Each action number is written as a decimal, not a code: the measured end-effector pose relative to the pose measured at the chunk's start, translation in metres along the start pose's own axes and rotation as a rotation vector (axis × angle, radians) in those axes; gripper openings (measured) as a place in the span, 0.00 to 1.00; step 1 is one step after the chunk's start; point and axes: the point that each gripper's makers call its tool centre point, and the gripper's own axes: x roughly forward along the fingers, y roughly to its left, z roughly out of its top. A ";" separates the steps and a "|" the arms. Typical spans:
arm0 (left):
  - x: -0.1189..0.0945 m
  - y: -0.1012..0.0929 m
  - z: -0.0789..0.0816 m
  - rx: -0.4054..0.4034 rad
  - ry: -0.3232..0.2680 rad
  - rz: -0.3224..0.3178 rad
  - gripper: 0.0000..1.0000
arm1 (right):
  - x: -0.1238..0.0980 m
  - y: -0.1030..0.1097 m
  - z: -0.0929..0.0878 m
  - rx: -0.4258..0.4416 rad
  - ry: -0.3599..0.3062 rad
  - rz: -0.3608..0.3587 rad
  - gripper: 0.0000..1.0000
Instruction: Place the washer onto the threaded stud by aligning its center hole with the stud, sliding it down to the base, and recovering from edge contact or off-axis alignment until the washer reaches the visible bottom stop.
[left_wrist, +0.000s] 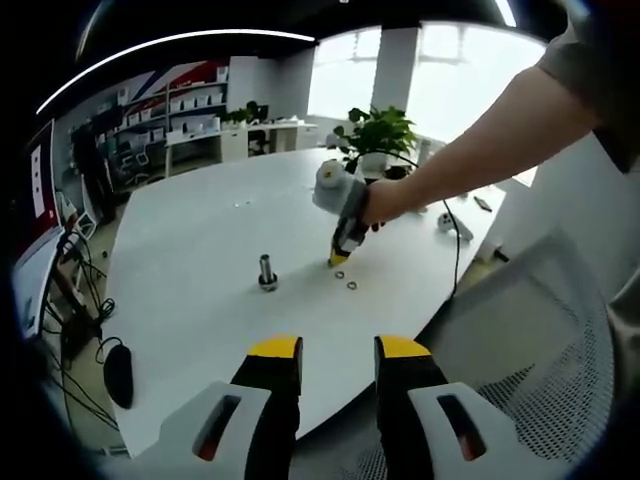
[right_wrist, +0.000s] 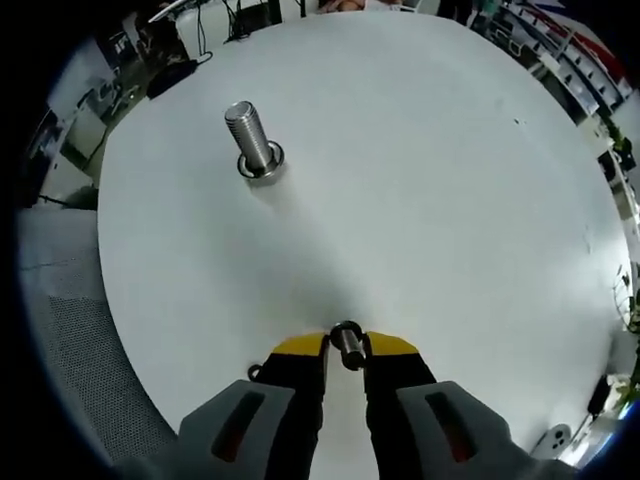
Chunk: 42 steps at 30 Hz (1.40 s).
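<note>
The threaded stud (left_wrist: 267, 270) stands upright on the white table (left_wrist: 200, 240), left of my right gripper (left_wrist: 338, 260), whose tips point down at the tabletop. Two loose washers (left_wrist: 346, 281) lie on the table just below those tips. In the right gripper view, my right gripper (right_wrist: 346, 348) is shut on a small metal washer (right_wrist: 347, 343) held edge-on between its yellow tips. The stud (right_wrist: 250, 133) rises at the upper left with a ring-shaped base (right_wrist: 262, 164) around its foot. My left gripper (left_wrist: 338, 350) hovers open near the table's front edge, holding nothing.
A potted plant (left_wrist: 376, 135) and a small white device (left_wrist: 452, 226) with a cable sit at the table's far side. A white mesh chair (left_wrist: 560, 330) stands at the right. A black mouse (left_wrist: 118, 374) and cables lie left of the table. Mesh chair (right_wrist: 90, 350) borders the table edge.
</note>
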 end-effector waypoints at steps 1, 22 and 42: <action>0.000 0.000 0.000 0.000 0.001 -0.001 0.27 | 0.000 0.000 -0.001 0.007 0.004 0.004 0.17; 0.000 -0.001 0.001 0.007 -0.003 -0.004 0.27 | -0.012 -0.001 -0.007 0.044 -0.012 -0.002 0.18; -0.001 -0.002 0.002 0.009 -0.011 -0.006 0.27 | 0.005 0.022 -0.013 0.083 0.010 0.061 0.19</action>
